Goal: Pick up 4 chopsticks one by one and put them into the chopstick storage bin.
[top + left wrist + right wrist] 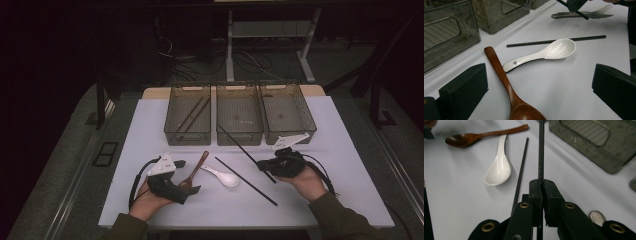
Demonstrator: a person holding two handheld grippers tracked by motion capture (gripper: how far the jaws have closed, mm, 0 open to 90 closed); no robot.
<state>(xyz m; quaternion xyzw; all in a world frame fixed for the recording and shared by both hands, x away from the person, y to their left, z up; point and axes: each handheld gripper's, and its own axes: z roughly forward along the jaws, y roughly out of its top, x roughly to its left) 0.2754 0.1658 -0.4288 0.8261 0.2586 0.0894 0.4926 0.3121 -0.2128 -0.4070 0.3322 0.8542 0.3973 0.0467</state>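
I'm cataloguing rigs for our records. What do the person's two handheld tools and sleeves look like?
Both are black, with blocky two-jaw fronts. The left tool and the right tool each carry a pale three-cornered plate on top and trail a black cable. The right gripper view shows brass-coloured rivets on its jaw arms. The sleeves are olive green.

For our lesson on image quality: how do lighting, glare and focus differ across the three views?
High view: dim, dark surroundings, lit table. Left gripper view: glare on the white spoon, near jaws soft. Right gripper view: the held chopstick sharp, the bin blurred.
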